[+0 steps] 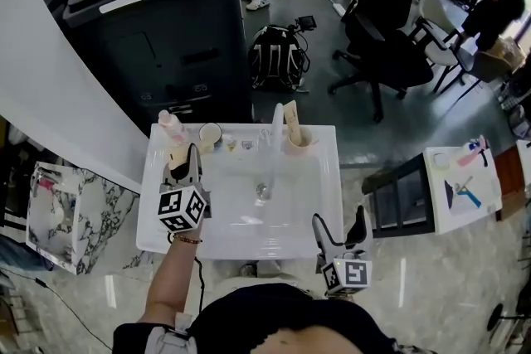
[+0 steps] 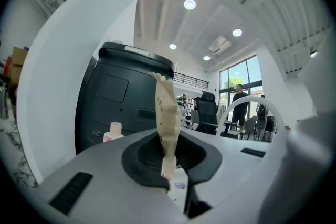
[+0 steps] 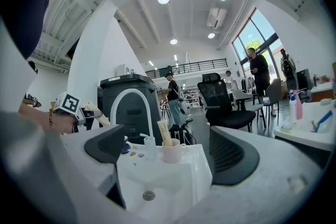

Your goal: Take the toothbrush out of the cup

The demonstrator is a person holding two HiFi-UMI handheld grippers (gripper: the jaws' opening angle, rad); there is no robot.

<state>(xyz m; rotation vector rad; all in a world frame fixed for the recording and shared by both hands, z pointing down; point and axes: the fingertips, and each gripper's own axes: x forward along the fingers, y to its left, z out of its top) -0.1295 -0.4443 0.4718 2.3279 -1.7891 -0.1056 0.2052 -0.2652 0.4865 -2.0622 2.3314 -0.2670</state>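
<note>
your left gripper [image 2: 170, 165] is clamped low on the wrapped toothbrush [image 2: 166, 113], so it stands upright. looks clear of the cup [image 1: 209, 134], over the sink [image 1: 325, 178] back left. your right gripper [image 1: 338, 225] hangs wide, empty, at the front rim.

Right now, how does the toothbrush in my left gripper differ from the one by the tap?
The held toothbrush is clamped in the left gripper, outside any cup; the other toothbrush stands in the pink cup. The held one hangs above the sink; the other rests on its ledge. Both have beige wrappers.
</note>
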